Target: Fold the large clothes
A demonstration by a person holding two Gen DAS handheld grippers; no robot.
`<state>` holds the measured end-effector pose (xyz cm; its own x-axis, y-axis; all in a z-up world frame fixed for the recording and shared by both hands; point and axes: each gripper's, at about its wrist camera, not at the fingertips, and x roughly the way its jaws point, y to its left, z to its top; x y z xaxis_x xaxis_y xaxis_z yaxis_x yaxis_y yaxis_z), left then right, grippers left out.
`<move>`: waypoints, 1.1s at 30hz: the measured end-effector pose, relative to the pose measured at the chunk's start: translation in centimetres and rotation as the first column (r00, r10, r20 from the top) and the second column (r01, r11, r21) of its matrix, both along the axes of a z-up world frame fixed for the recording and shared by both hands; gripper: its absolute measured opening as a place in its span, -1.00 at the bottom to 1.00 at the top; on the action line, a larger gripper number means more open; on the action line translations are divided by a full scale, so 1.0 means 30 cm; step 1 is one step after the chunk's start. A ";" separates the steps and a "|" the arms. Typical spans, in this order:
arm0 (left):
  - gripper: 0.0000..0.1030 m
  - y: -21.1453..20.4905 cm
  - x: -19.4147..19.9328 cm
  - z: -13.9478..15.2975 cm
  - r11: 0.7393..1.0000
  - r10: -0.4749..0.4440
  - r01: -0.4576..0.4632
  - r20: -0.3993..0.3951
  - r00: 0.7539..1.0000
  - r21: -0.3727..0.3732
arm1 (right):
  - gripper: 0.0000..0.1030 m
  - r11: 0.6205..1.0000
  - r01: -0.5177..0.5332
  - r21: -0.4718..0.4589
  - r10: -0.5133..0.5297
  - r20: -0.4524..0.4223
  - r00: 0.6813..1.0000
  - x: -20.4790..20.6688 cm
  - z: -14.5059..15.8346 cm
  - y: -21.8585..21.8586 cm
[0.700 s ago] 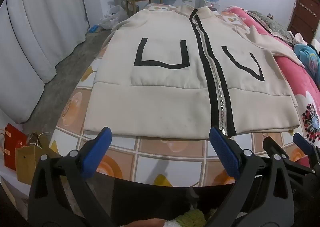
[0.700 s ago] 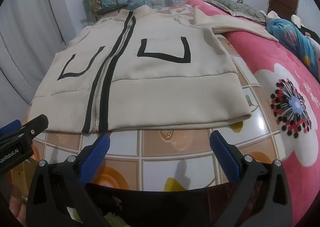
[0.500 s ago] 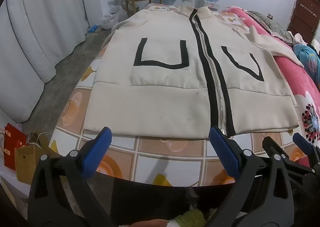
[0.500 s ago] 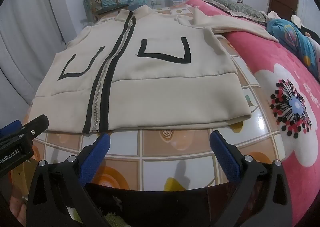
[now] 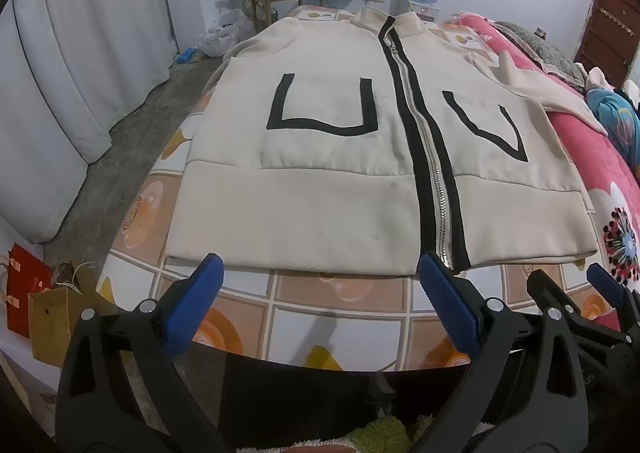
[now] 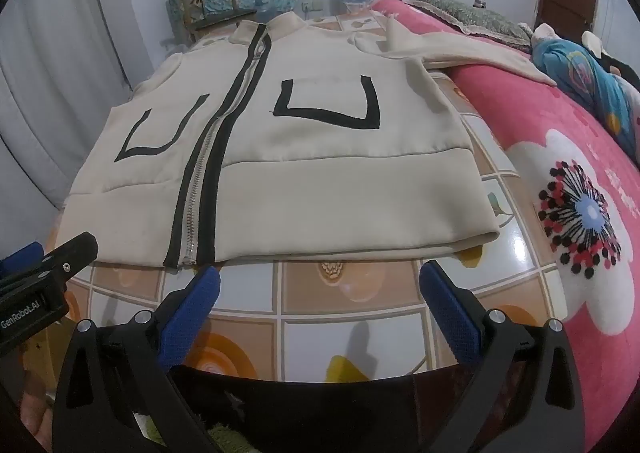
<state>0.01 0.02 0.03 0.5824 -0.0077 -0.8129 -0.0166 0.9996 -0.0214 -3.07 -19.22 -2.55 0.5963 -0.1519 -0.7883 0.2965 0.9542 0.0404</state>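
Both tools, the left tool [image 5: 318,267] and right tool [image 6: 319,275], hang wide and empty just short of the hem of the jacket [image 5: 360,157], spread flat and zipped on the desk [image 5: 340,293] for folding; only the right view shows its sleeve [image 6: 472,49] lying onto the bed [image 6: 560,157].

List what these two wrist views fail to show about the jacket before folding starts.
- Left sleeve of the jacket: in the left wrist view it drops behind the body's far left edge; the right wrist view shows no more.
- Right sleeve: its cuff end is lost against the pink bedding in the right wrist view.
- Back of the jacket: it lies face up, so hidden.
- Zipper pull: too small to tell.
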 end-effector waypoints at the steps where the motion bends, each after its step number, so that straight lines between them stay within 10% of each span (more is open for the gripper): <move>1: 0.84 0.000 0.000 0.000 1.000 -0.001 0.001 0.000 1.000 0.000 | 0.89 1.000 0.000 0.000 0.000 0.001 1.000 -0.001 -0.001 0.003; 33: 0.84 -0.015 -0.012 0.011 1.000 0.001 -0.001 0.005 1.000 -0.003 | 0.89 1.000 -0.002 -0.019 0.002 0.005 1.000 0.006 0.017 0.017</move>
